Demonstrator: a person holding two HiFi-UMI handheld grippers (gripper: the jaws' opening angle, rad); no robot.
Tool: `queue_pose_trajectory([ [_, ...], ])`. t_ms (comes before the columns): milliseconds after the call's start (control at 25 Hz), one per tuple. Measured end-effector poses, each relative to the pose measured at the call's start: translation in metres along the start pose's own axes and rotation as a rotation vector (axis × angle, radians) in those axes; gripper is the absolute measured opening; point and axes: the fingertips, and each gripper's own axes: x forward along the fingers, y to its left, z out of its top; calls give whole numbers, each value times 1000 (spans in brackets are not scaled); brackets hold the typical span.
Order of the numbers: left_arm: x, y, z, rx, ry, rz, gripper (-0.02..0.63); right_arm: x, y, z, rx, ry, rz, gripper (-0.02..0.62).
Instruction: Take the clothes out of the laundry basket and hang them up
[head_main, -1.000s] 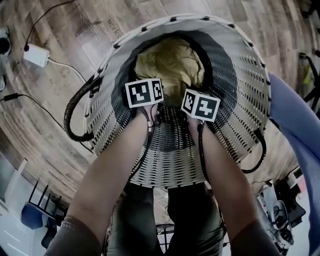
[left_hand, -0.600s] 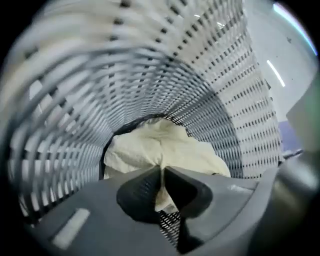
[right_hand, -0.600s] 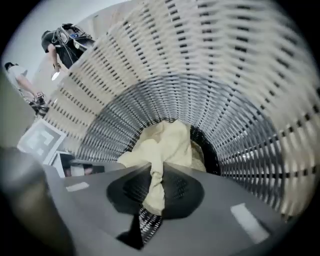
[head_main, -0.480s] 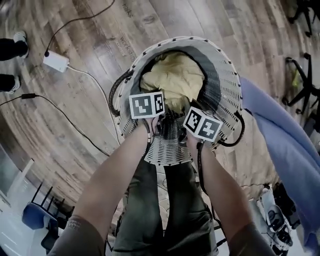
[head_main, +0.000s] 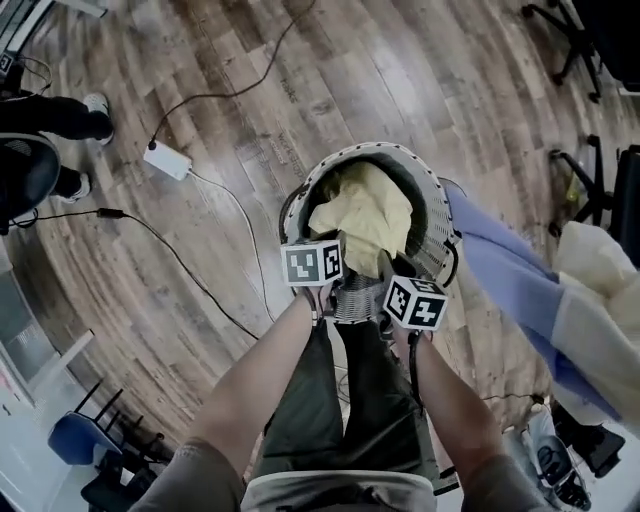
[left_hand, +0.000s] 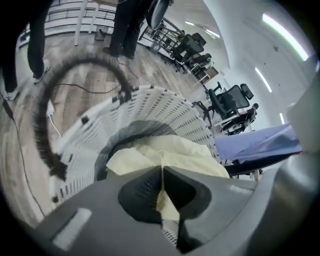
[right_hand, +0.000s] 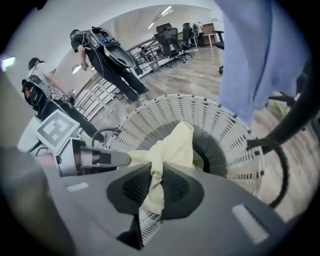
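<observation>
The pale yellow garment (head_main: 365, 212) lay mostly inside the white laundry basket (head_main: 433, 243), which stood on the wooden floor (head_main: 250, 90) just ahead of the person's legs in the head view. Its near edge was drawn up toward the left gripper (head_main: 322, 252) and the right gripper (head_main: 396, 272), which were side by side over the basket's near rim. A blue cloth (head_main: 505, 275) hung to the right of the basket, and a white adapter (head_main: 166, 160) with its cable lay on the floor to the left.

In the left gripper view, the left gripper (left_hand: 162, 174) had its jaws pressed together on a thin fold of the yellow garment (left_hand: 172, 150), the rest of which spread out into the basket (left_hand: 165, 107) beyond. The blue cloth (left_hand: 257, 142) showed at the right, with office chairs (left_hand: 227, 100) behind it.

In the right gripper view, the right gripper (right_hand: 152, 176) had its jaws nearly closed on a bunched twist of the garment (right_hand: 176, 145), which ran from the pads down into the basket (right_hand: 210, 112). The left gripper (right_hand: 102, 159) was just beside it on the left, and the blue cloth (right_hand: 255, 60) hung at the upper right.
</observation>
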Motion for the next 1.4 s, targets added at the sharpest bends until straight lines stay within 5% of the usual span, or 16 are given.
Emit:
queue_pose_trajectory([
  [280, -86, -59, 18, 162, -15, 5, 6, -85, 44, 37, -27, -25, 59, 66],
  [600, -183, -129, 41, 236, -88, -92, 6, -197, 101, 80, -87, -98, 139, 64],
  [1400, -448, -339, 126, 595, -469, -269, 6, -493, 230, 217, -322, -505, 445, 64],
])
